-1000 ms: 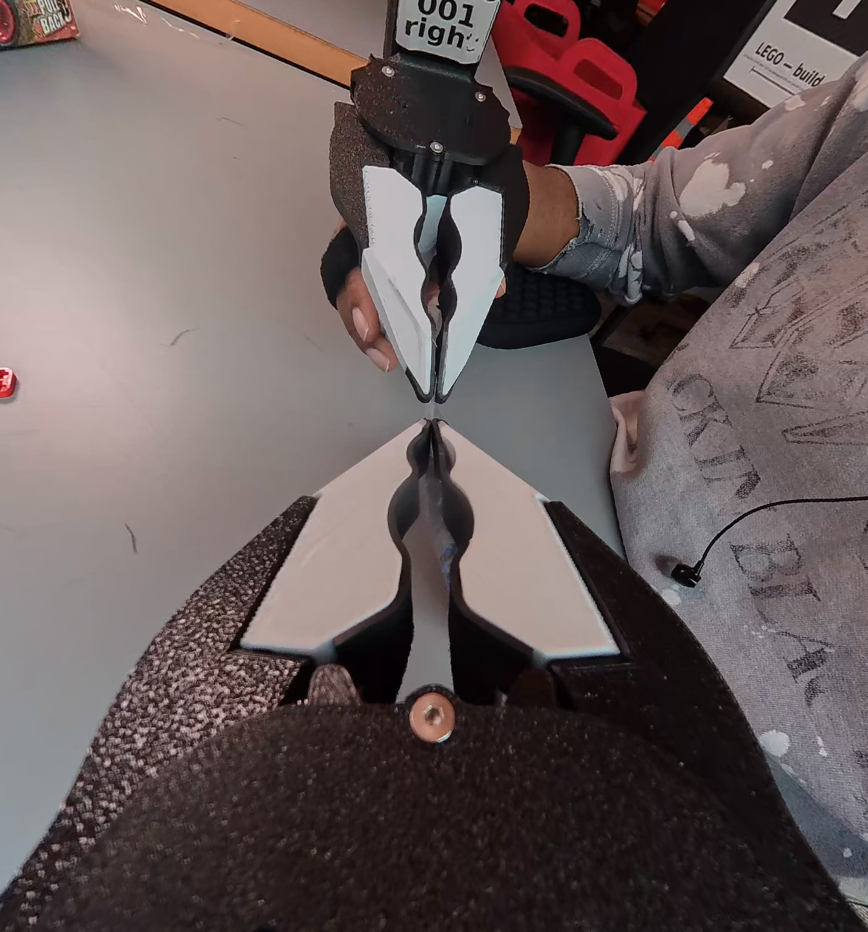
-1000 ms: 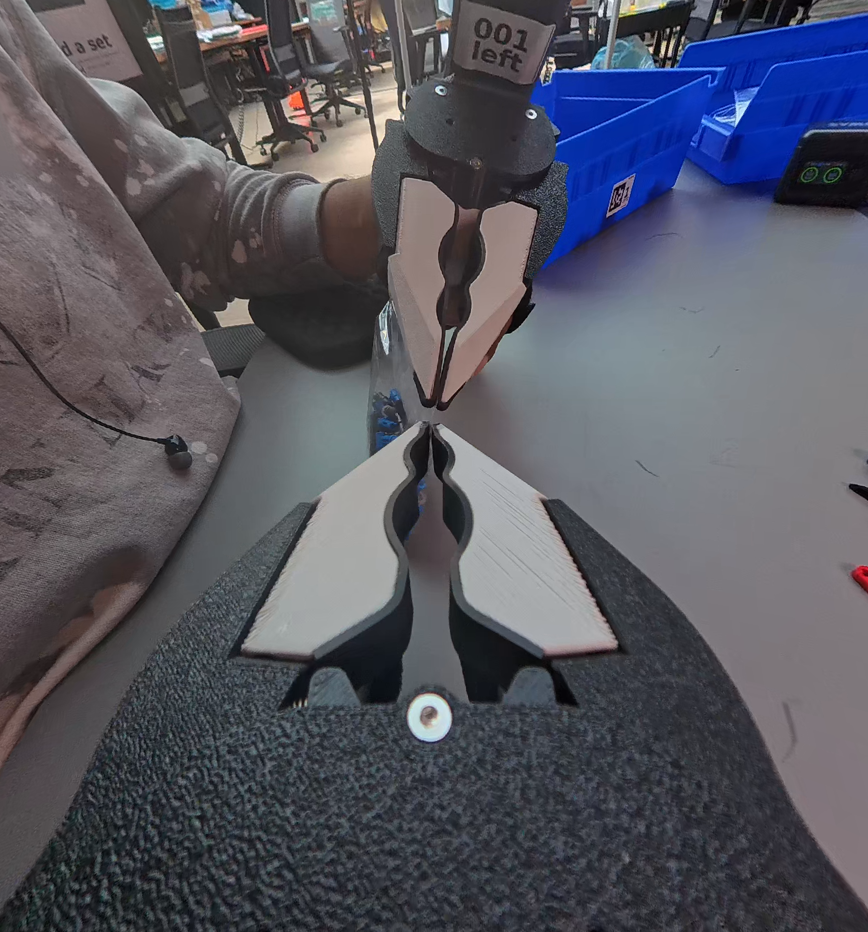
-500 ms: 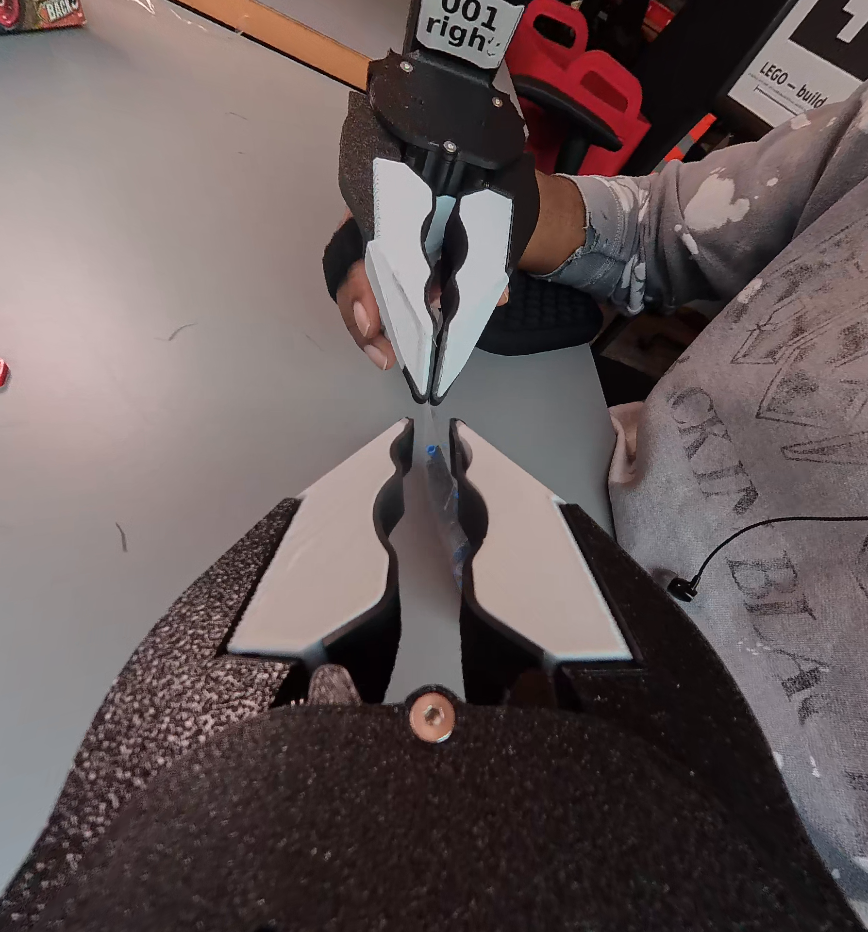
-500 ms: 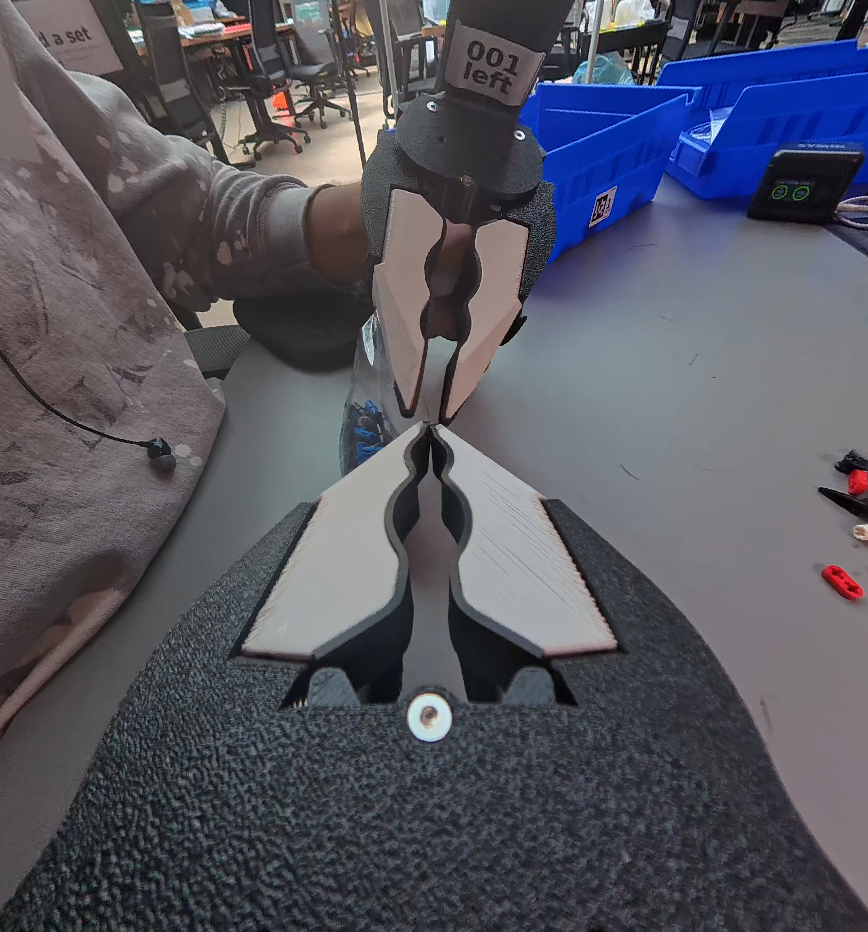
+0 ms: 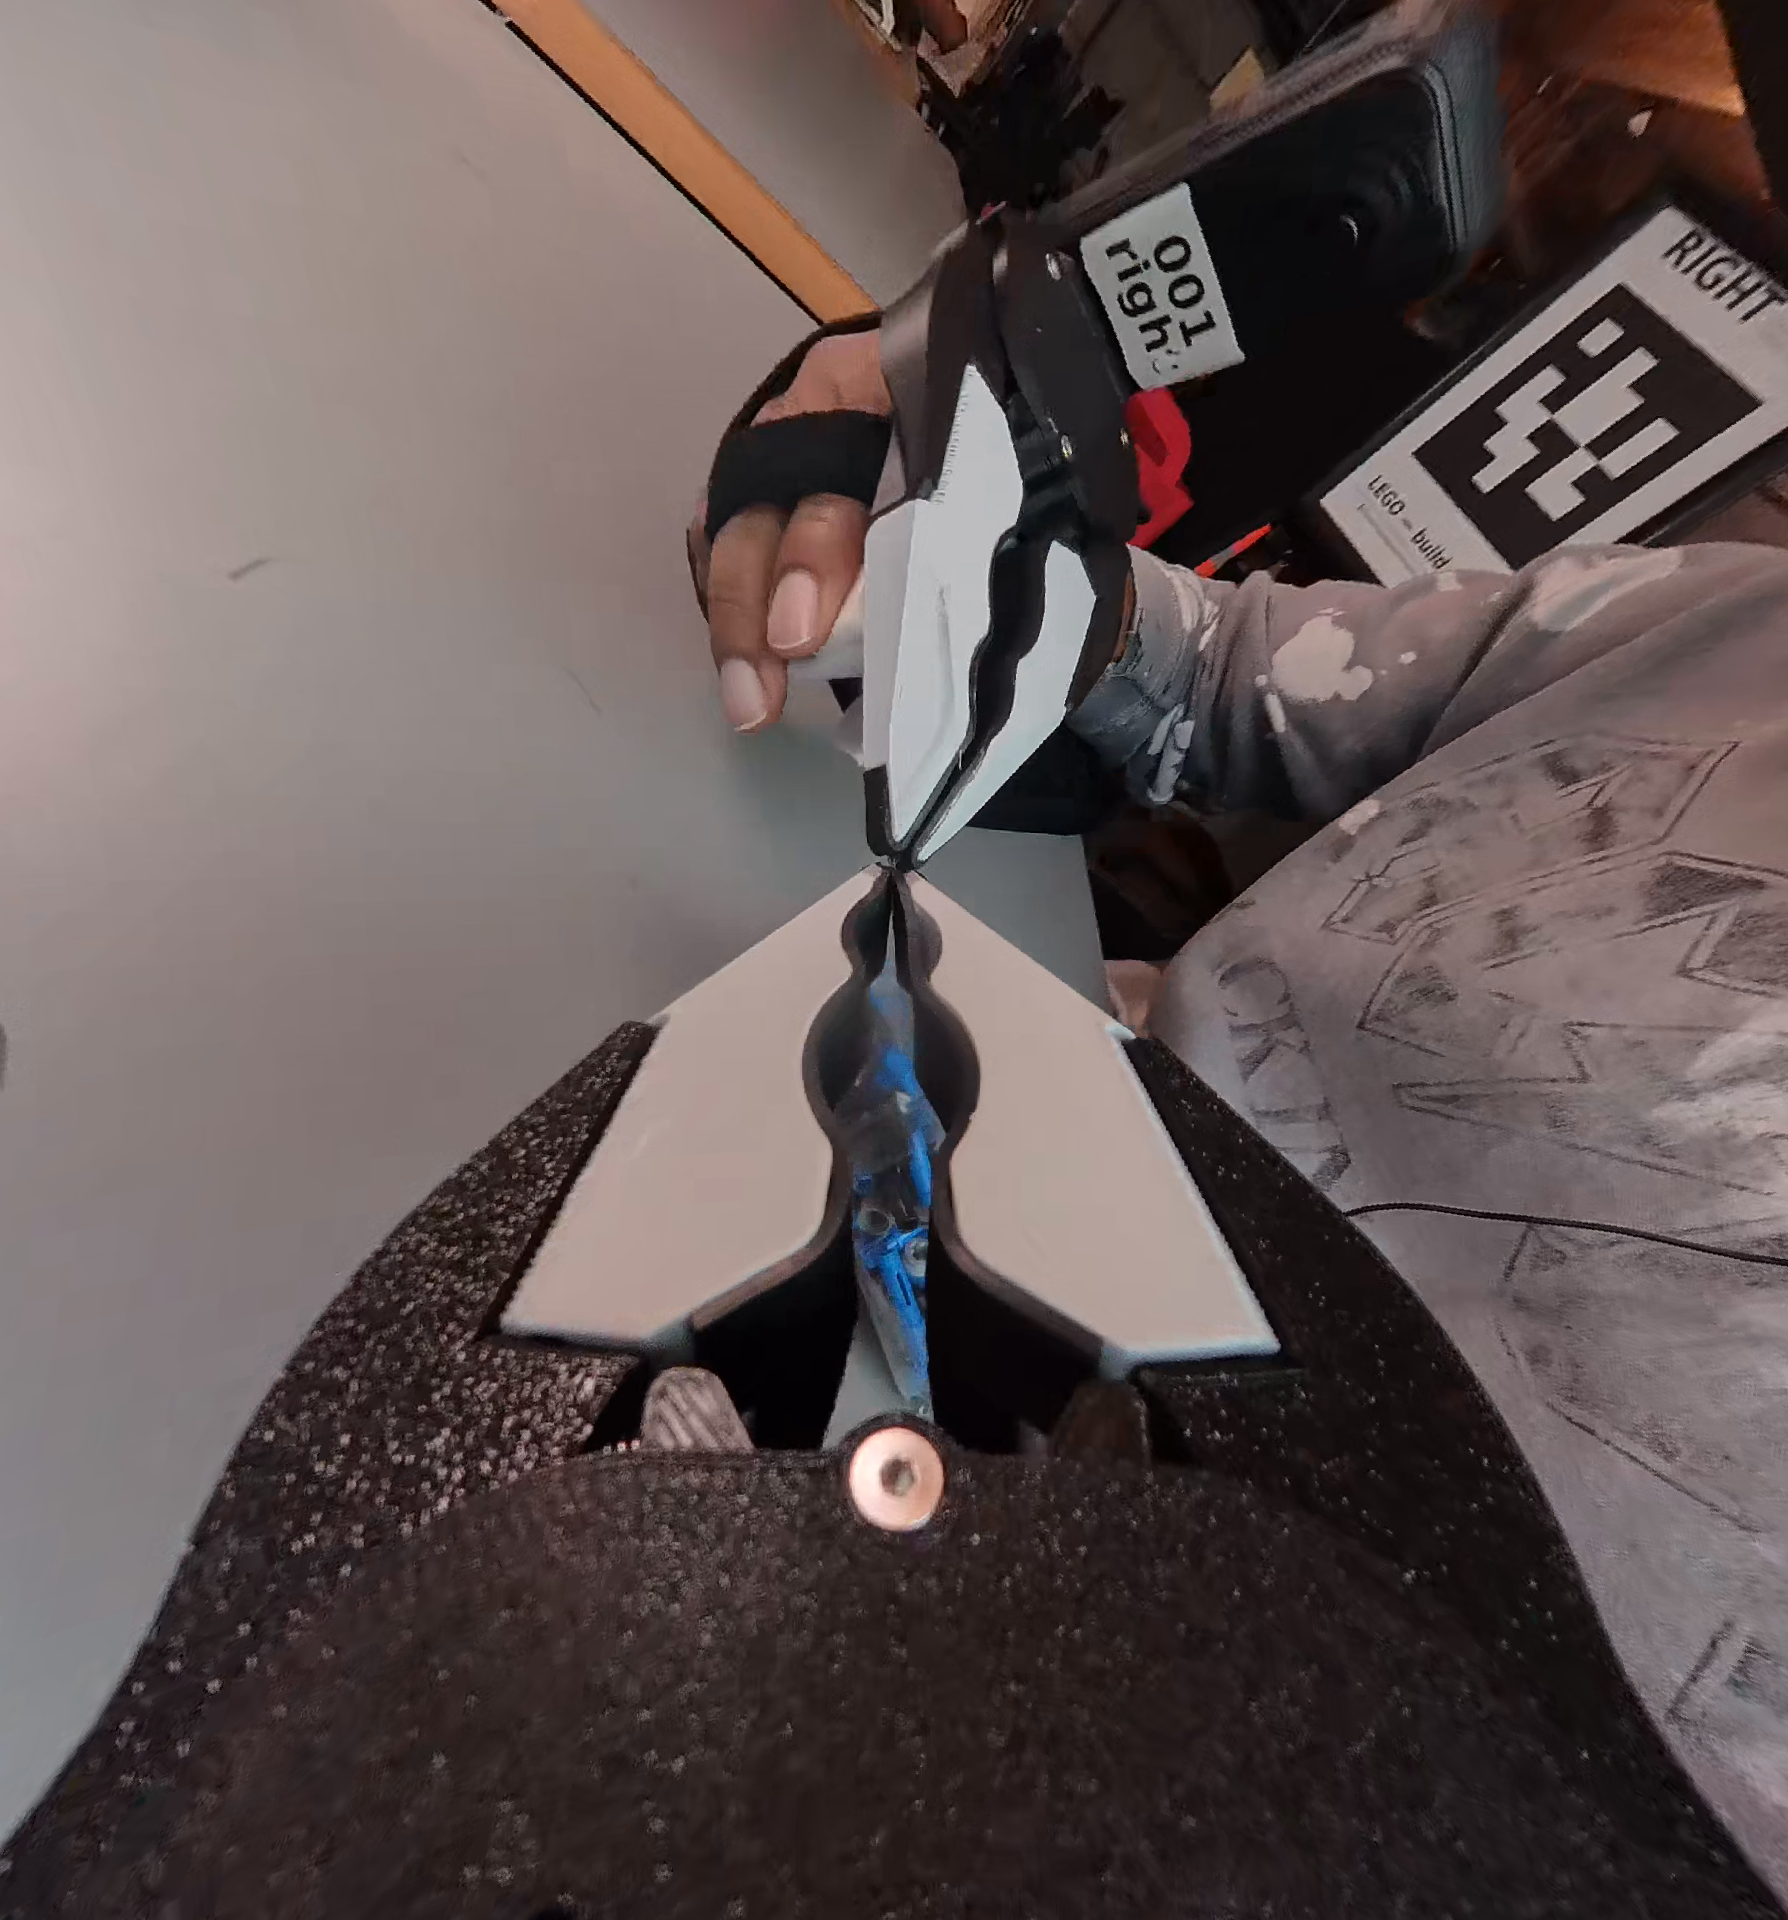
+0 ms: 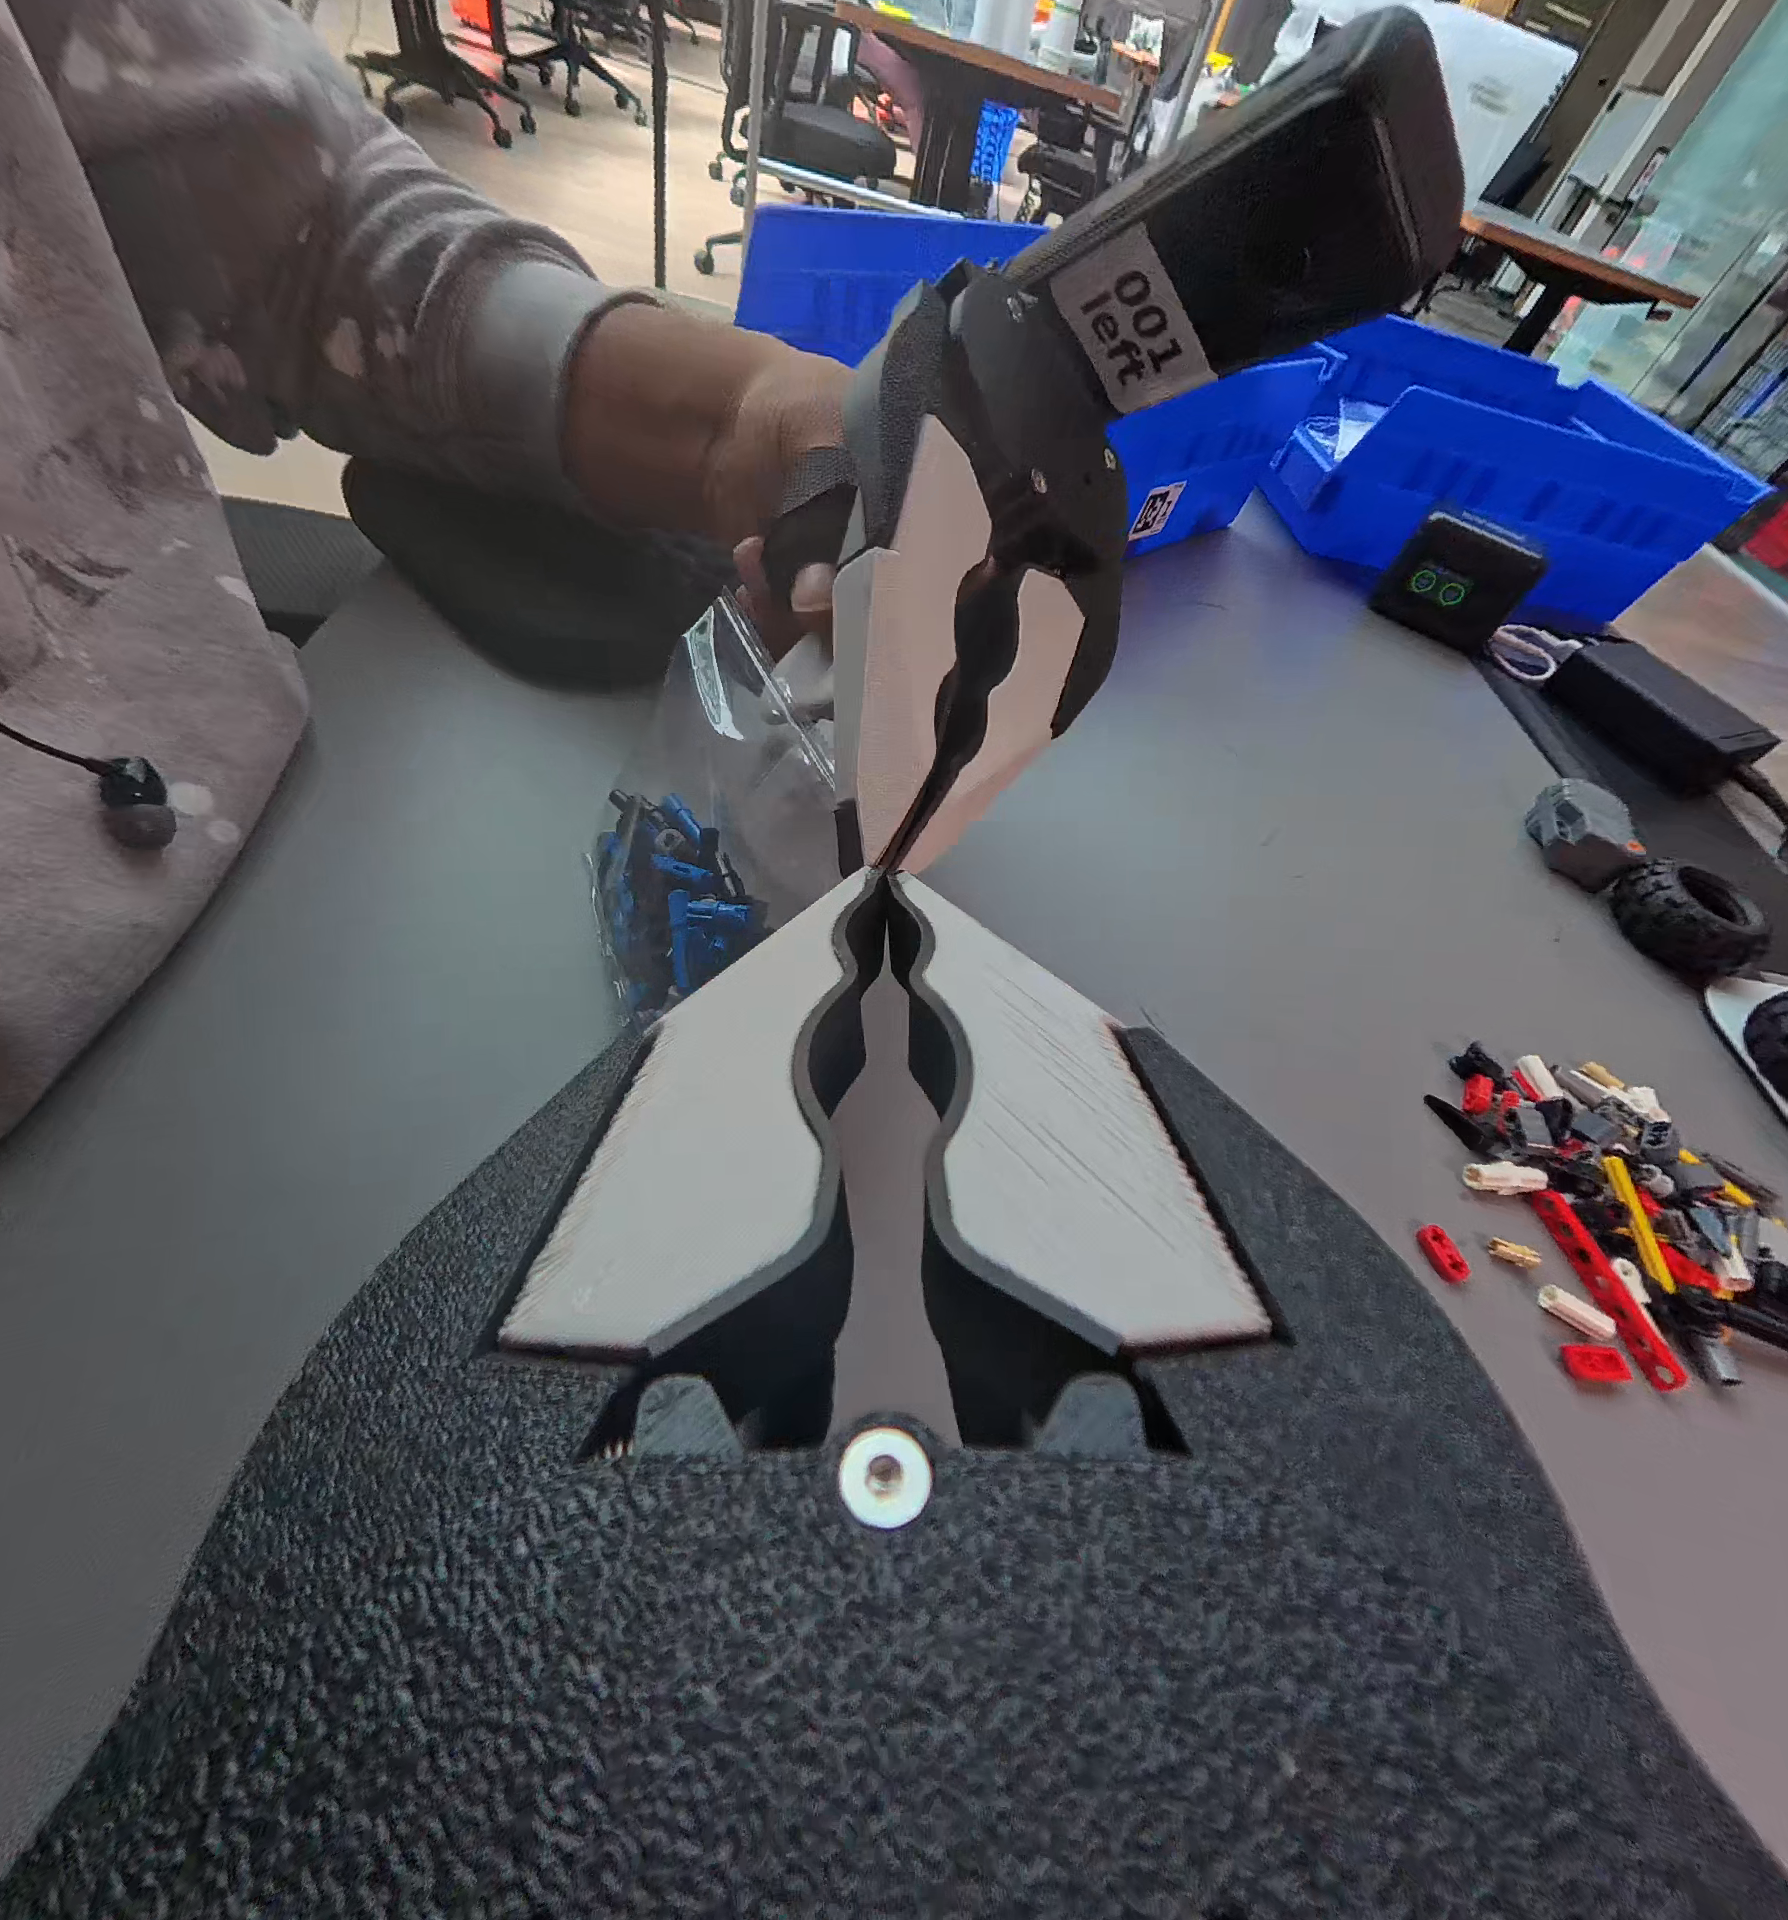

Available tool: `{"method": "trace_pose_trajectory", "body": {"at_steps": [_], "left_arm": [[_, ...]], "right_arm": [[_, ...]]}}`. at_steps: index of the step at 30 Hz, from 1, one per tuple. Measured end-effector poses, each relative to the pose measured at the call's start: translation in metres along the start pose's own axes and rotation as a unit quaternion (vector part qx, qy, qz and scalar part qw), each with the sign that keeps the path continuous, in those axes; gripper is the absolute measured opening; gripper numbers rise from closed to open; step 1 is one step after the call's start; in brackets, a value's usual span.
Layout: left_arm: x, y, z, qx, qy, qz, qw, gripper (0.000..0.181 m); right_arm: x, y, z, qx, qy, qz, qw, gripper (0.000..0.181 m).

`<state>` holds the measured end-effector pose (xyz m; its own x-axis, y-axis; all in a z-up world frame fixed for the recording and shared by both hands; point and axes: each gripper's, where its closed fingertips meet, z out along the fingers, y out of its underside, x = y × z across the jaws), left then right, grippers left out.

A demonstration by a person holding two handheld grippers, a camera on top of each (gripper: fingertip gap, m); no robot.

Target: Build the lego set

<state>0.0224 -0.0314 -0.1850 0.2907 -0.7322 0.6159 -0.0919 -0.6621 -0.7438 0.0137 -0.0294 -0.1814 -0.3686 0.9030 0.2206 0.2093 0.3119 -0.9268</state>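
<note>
A clear plastic bag of blue lego pins point(image 6: 692, 831) hangs just above the grey table point(image 6: 1233, 831), near its front edge. My left gripper point(image 5: 890, 875) is shut on the bag's top edge, and the blue pins point(image 5: 895, 1122) show through the gap between its fingers. My right gripper point(image 6: 882, 878) is shut on the same edge, tip to tip with the left gripper point(image 6: 874, 862), which is rolled to one side. In the left wrist view the right gripper point(image 5: 895, 857) is tilted and meets my tips.
A pile of loose red, black, yellow and tan lego pieces point(image 6: 1638, 1195) lies at the right, with black tyres point(image 6: 1690, 920) and a grey part point(image 6: 1581, 821) behind it. Blue bins point(image 6: 1492, 447) and a small black device point(image 6: 1456, 582) stand at the back. The person's torso point(image 5: 1492, 1039) is close by. Only a small space, under 4 cm, lies between the two pairs of fingers.
My left gripper opened half a second ago and has shut again on the bag. Both grippers have rolled sideways and more of the bag's pins hang in view.
</note>
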Motion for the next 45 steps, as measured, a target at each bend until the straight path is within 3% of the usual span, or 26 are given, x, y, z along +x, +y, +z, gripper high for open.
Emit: {"method": "trace_pose_trajectory", "body": {"at_steps": [4,10,20,23,27,34,38,41,45], "left_arm": [[-0.005,0.005,-0.002,-0.007,0.034,-0.062,0.997,0.0],[-0.011,0.012,0.0,-0.029,0.036,-0.076,0.996,0.0],[-0.015,0.019,0.006,-0.048,0.024,-0.06,0.997,0.0],[-0.012,0.018,0.006,-0.05,0.031,-0.052,0.997,0.0],[-0.008,0.016,0.005,-0.053,-0.011,0.047,0.997,0.0],[-0.003,0.011,0.006,-0.053,-0.058,0.128,0.989,0.005],[-0.003,0.013,0.008,-0.059,-0.066,0.136,0.987,0.0],[0.001,0.015,0.008,-0.057,-0.031,0.088,0.994,0.0],[-0.007,0.024,0.011,-0.063,0.013,-0.022,0.998,0.0]], "right_arm": [[-0.001,0.004,0.004,-0.029,0.036,-0.11,0.993,0.0],[-0.004,0.013,0.008,-0.085,0.07,-0.266,0.958,0.0],[-0.012,0.022,0.007,-0.13,0.083,-0.359,0.921,0.0],[-0.013,0.02,0.006,-0.116,0.076,-0.334,0.932,0.0],[-0.013,0.016,0.004,-0.056,0.034,-0.151,0.986,0.0],[-0.014,0.012,0.001,-0.018,-0.015,-0.018,1.0,0.0],[-0.015,0.014,0.0,-0.02,-0.024,0.0,1.0,0.0],[-0.018,0.013,0.0,-0.017,-0.03,-0.016,0.999,0.0],[-0.024,0.021,0.004,-0.048,-0.004,-0.144,0.988,0.0]]}}
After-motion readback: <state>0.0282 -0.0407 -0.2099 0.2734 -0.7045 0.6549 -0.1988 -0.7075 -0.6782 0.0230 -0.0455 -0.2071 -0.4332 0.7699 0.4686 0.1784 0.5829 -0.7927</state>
